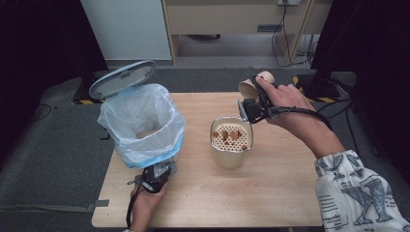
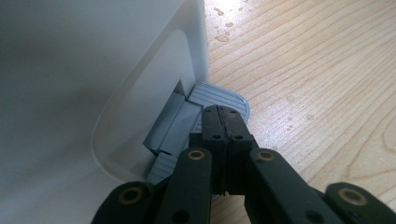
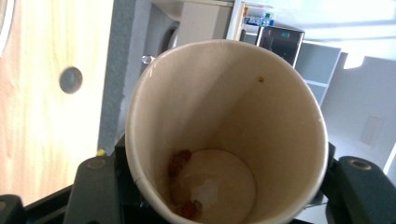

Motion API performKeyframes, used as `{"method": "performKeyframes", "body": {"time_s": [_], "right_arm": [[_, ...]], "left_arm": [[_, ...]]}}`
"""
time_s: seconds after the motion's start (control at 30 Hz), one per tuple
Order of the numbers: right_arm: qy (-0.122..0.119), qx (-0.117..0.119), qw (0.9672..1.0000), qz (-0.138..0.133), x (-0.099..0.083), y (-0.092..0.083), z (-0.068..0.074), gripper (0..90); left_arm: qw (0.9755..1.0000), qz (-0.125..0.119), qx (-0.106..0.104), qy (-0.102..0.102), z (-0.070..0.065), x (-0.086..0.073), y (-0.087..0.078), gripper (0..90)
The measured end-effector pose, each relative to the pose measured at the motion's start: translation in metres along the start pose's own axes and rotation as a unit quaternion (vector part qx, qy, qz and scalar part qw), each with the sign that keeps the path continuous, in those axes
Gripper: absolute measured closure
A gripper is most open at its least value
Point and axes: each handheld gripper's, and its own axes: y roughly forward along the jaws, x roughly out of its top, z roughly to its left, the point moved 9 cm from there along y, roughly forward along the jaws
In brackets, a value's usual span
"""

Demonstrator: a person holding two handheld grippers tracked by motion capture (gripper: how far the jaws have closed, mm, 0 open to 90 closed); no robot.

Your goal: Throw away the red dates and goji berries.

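Looking down in the high view, the right gripper (image 1: 251, 104) sat above the far right part of the wooden table (image 1: 270, 193), clamped on a tilted paper cup (image 1: 255, 83) whose mouth faced away from the person. Just below it stood a beige container (image 1: 231, 142) topped with a perforated strainer (image 1: 231, 135) carrying reddish bits. The left gripper (image 1: 157, 175) rested at the near base of a white pedal bin (image 1: 142, 125) lined with a blue bag, lid (image 1: 122, 78) raised.

Left gripper view: jaws fully closed, holding nothing, tips pressed on the grey pedal (image 2: 219, 97) at the bin's foot; water drops on the table.

Right gripper view: jaws gripped the cup (image 3: 224, 130) from both sides; a few red scraps (image 3: 180, 161) and wet residue lay on its bottom.
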Motion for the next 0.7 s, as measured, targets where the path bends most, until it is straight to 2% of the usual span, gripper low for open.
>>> {"method": "performKeyframes", "body": {"time_s": [0.2, 0.33, 0.5, 0.7], "right_arm": [[0.035, 0.017, 0.9992, -0.013, 0.001, 0.005, 0.008, 36.9], [0.067, 0.031, 0.9969, -0.025, 0.002, 0.008, 0.013, 36.9], [0.117, 0.048, 0.9911, -0.039, 0.000, 0.012, 0.020, 36.9], [0.146, 0.062, 0.9864, -0.041, -0.006, 0.016, 0.027, 36.8]], "left_arm": [[1.0000, 0.000, 0.001, -0.001, 0.000, 0.000, 0.000, 88.7], [1.0000, -0.001, 0.000, -0.001, 0.000, 0.000, 0.000, 88.6], [1.0000, -0.001, 0.000, -0.001, 0.000, 0.000, 0.000, 88.7], [1.0000, 0.000, 0.001, 0.001, 0.000, 0.000, 0.000, 88.6]]}}
